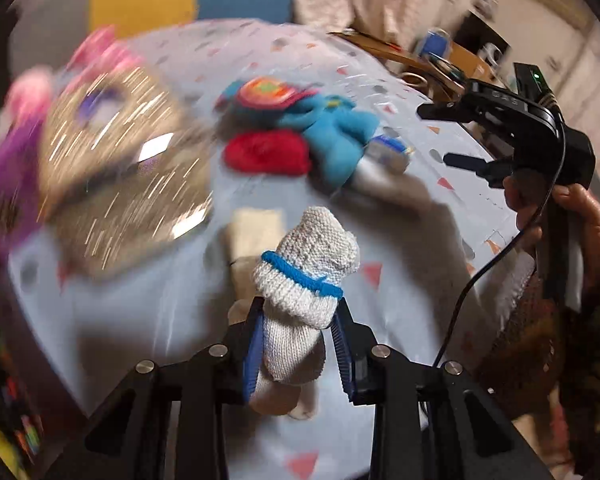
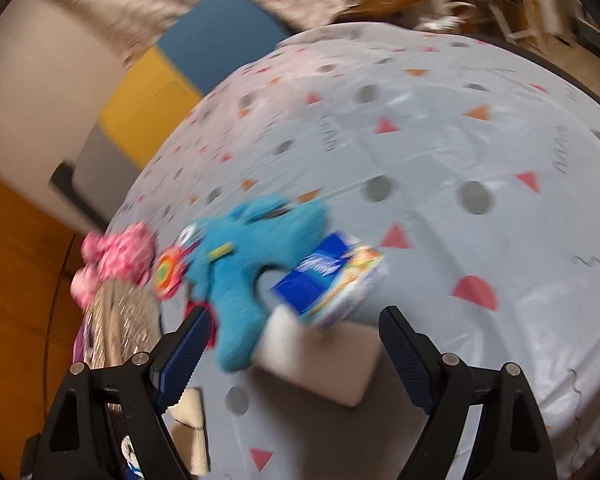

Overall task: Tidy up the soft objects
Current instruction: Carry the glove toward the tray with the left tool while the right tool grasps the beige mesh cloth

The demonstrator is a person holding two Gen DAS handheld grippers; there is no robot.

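The left gripper (image 1: 300, 344) has its jaws clamped mid-body on a knitted white sock (image 1: 306, 280), held above the tabletop (image 1: 420, 240): light, floppy, compressible. The right gripper (image 2: 296, 344) gapes empty; the blue plush toy (image 2: 252, 264) lies at its eleven o'clock.

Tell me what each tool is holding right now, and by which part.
The left tool is shut on the white knitted sock with a blue stripe, gripping its lower part below the folded cuff. The right tool is open and holds nothing.
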